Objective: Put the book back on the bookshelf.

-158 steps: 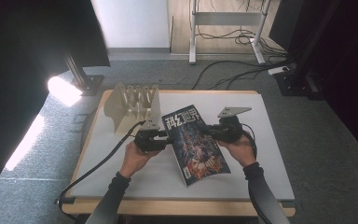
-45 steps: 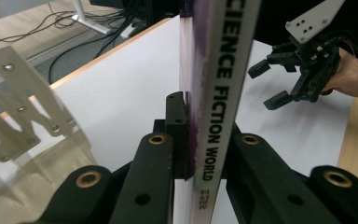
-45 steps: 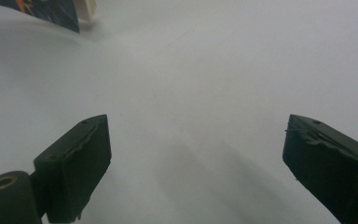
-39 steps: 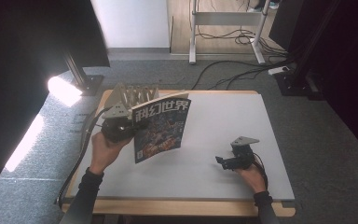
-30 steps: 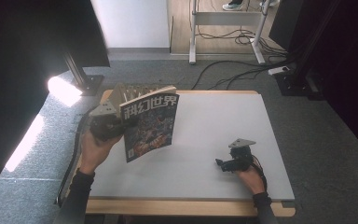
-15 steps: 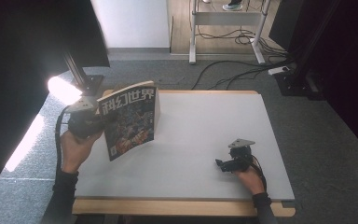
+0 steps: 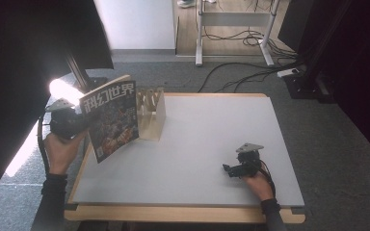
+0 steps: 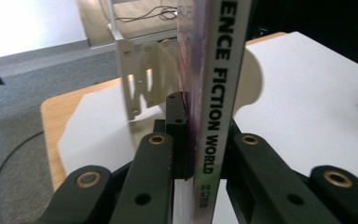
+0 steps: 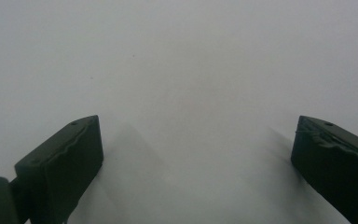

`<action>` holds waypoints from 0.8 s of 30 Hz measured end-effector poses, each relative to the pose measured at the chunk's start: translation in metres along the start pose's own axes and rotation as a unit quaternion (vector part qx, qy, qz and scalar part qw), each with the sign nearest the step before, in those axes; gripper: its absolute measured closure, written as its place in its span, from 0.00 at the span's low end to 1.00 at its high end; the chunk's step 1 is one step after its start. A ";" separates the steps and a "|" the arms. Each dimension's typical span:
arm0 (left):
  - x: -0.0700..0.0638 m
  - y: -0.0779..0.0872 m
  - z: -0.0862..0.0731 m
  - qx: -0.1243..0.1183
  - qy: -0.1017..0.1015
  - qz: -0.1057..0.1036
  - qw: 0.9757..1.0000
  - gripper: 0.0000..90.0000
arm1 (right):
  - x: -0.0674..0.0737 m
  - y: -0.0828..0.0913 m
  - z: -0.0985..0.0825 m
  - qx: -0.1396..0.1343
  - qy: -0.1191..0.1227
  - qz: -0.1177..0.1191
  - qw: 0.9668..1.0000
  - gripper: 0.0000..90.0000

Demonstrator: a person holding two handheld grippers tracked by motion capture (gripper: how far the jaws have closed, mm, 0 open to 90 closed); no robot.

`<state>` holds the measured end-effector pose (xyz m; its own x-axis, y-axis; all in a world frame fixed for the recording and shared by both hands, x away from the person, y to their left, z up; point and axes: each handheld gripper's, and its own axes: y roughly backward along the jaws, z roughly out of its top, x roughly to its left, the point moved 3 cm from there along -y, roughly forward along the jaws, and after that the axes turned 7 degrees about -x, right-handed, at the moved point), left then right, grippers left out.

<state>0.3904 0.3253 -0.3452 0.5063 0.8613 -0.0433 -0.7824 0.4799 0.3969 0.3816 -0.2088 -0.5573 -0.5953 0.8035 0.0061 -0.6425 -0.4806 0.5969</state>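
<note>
Magazine (image 7: 112, 119) held upright by its spine, off the table's (image 7: 202, 144) left edge — a second ago it stood over the white surface, nearer the middle. Left claw (image 8: 200, 135) clenched on it: in the left gripper view the black jaws press both sides of the spine, lettering running up between them. Left hand (image 7: 63, 144) sits behind the cover, out past the table corner.

Just beyond the claw's tips, slightly to one side, stands the wooden rack (image 7: 152, 113) with its upright dividers; the magazine's far edge overlaps it in the high view, touching or not I cannot tell. Judgement: the swing outward lines the magazine up edge-on with the slots, so filing it into the rack looks like the step in hand, not yet done.

Right claw (image 7: 231, 169) released — jaws wide apart over bare white surface in the right gripper view, nothing between them. It rests at the near right of the table, well apart from the magazine, right hand (image 7: 257, 184) unmoved over the last second.
</note>
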 end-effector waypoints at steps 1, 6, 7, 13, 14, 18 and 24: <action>0.003 -0.001 -0.001 0.001 0.002 0.004 1.000 0.92 | 0.000 0.000 0.000 0.000 -0.001 0.000 1.000 0.02; 0.013 -0.008 -0.003 0.002 0.016 0.019 1.000 0.92 | 0.000 0.000 0.000 0.000 0.000 0.000 1.000 0.02; 0.014 -0.010 -0.003 0.003 0.018 0.021 1.000 0.92 | 0.000 0.000 0.000 0.000 0.000 0.000 1.000 0.02; 0.015 -0.025 0.000 0.000 0.024 0.026 0.999 0.92 | 0.000 0.000 0.000 0.000 0.000 0.000 1.000 0.02; 0.016 -0.027 0.001 0.001 0.023 0.025 0.999 0.92 | 0.000 0.000 0.000 0.000 -0.002 0.000 1.000 0.02; 0.013 -0.039 0.003 -0.006 0.026 0.019 0.999 0.92 | 0.000 0.000 0.000 0.000 -0.001 0.000 1.000 0.02; 0.008 -0.058 0.007 -0.019 0.022 0.009 1.000 0.92 | 0.000 0.000 0.000 0.000 -0.002 0.000 1.000 0.02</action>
<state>0.4426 0.3030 -0.3626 0.4769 0.8756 -0.0772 -0.8042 0.4701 0.3637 0.3817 -0.2088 -0.5574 -0.5943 0.8042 0.0093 -0.6419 -0.4813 0.5969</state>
